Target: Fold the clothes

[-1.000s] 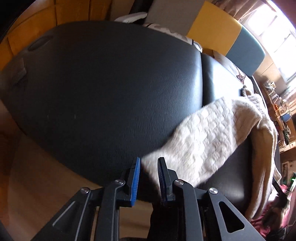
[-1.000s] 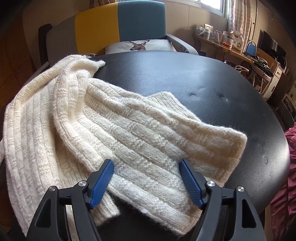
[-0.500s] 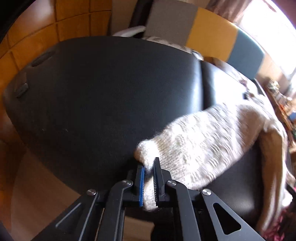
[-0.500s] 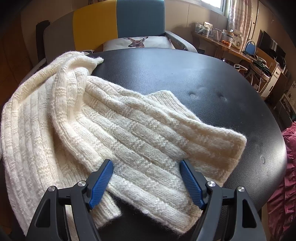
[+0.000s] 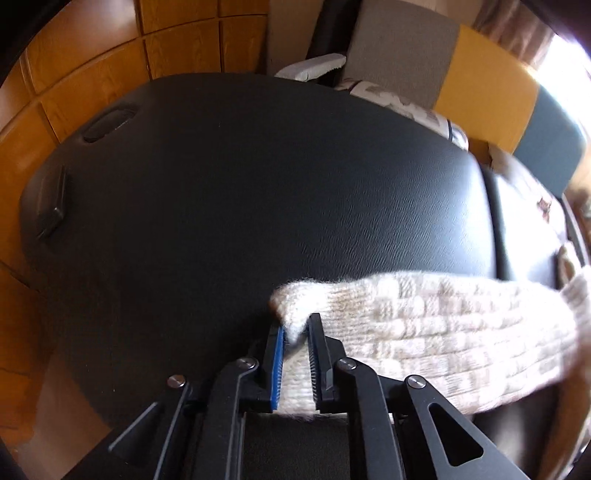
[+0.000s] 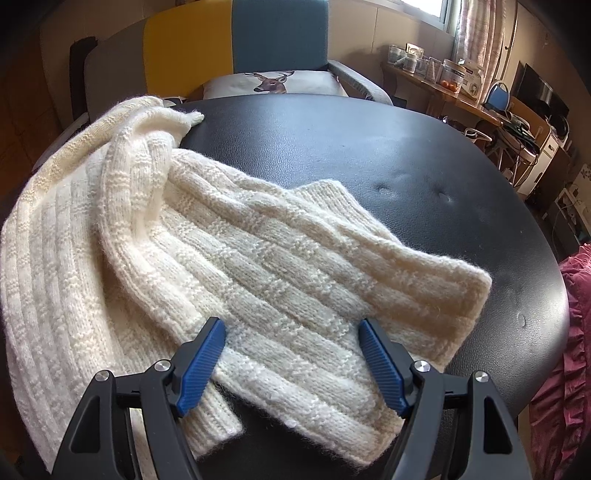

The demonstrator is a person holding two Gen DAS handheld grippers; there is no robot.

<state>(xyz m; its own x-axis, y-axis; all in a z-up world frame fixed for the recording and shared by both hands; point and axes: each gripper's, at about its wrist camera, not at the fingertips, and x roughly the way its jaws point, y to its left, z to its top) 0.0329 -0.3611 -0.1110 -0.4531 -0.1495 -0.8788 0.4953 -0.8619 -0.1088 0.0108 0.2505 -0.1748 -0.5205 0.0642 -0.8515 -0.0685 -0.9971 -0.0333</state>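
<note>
- The one cream knitted sweater (image 6: pixel 236 266) is lying on the black padded desk (image 6: pixel 424 177), its far end running blurred out of the left wrist view.
- The left hand-held gripper (image 5: pixel 295 328) is clenching a sweater (image 5: pixel 424 325) cuff.
- The right hand-held gripper (image 6: pixel 291 332) is hovering, spread wide, over two crossed sleeves.
- An armchair (image 6: pixel 277 48) is standing behind, holding one deer-print cushion (image 6: pixel 273 82).

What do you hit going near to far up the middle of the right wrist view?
Right hand-held gripper, open → cream knit sweater → bare black padded table → deer-print cushion → teal chair back.
</note>
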